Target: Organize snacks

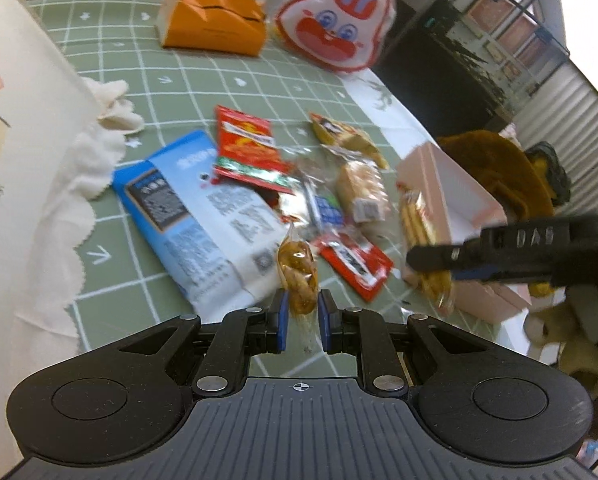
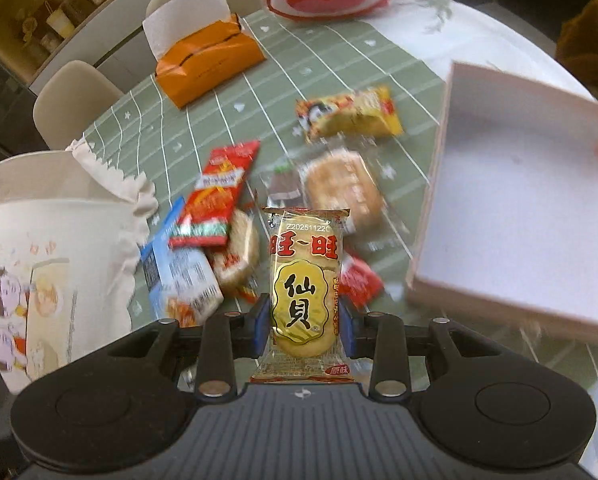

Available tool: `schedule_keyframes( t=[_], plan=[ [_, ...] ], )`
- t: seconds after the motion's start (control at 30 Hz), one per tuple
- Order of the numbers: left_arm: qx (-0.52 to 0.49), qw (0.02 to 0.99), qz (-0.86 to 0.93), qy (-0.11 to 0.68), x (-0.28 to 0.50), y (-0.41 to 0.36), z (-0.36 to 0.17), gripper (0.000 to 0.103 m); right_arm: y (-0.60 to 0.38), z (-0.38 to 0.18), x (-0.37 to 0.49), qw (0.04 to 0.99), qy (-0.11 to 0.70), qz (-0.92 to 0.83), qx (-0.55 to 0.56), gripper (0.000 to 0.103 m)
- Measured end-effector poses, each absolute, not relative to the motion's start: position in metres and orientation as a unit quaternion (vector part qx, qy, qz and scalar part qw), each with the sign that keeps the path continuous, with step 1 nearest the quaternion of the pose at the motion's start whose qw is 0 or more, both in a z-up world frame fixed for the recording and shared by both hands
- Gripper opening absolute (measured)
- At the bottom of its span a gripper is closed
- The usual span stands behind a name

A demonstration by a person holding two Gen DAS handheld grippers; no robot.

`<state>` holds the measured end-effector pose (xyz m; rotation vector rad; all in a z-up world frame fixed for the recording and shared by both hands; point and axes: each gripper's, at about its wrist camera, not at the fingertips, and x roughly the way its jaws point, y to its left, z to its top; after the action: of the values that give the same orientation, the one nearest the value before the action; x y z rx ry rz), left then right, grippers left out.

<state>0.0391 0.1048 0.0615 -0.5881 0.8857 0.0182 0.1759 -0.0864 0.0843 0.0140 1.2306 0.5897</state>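
My left gripper is shut on a small clear-wrapped amber snack, held above the green checked tablecloth. My right gripper is shut on a yellow rice cracker packet with red and black characters. In the left wrist view the right gripper reaches in from the right with that packet, right by the open pink box. The pink box has a bare white inside. Loose snacks lie between them: a blue-white packet, a red packet, a yellow packet and a clear-wrapped cracker.
An orange tissue box and a white bag with a red rabbit face stand at the far side. A cream cloth bag rises at the left. A brown plush toy sits behind the box. Chairs stand past the table.
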Motion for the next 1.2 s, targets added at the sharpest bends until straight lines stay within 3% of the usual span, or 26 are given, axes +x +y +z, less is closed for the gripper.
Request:
schedule_keyframes(
  t=[0.47, 0.7, 0.77, 0.83, 0.9, 1.2],
  plan=[
    [-0.239, 0.86, -0.067, 0.446, 0.037, 0.041, 0.069, 0.017, -0.19, 0.077, 0.103, 0.8, 0.559, 0.219, 0.012, 0.034],
    [-0.265, 0.872, 0.005, 0.412, 0.024, 0.064, 0.07, 0.018, -0.209, 0.048, 0.08, 0.812, 0.553, 0.188, -0.016, 0.034],
    [-0.275, 0.88, 0.036, 0.387, 0.023, 0.076, 0.074, 0.02, -0.209, 0.042, 0.077, 0.817, 0.548, 0.181, -0.013, 0.036],
    [-0.267, 0.887, 0.056, 0.372, 0.027, 0.085, 0.079, 0.02, -0.212, 0.039, 0.075, 0.819, 0.547, 0.171, 0.001, 0.051],
    [-0.248, 0.892, 0.058, 0.373, 0.033, 0.087, 0.082, 0.023, -0.212, 0.038, 0.072, 0.82, 0.546, 0.171, 0.013, 0.058],
    [-0.185, 0.892, 0.051, 0.409, 0.06, 0.075, 0.061, 0.029, -0.216, 0.038, 0.068, 0.823, 0.548, 0.148, 0.005, 0.059]
  ],
)
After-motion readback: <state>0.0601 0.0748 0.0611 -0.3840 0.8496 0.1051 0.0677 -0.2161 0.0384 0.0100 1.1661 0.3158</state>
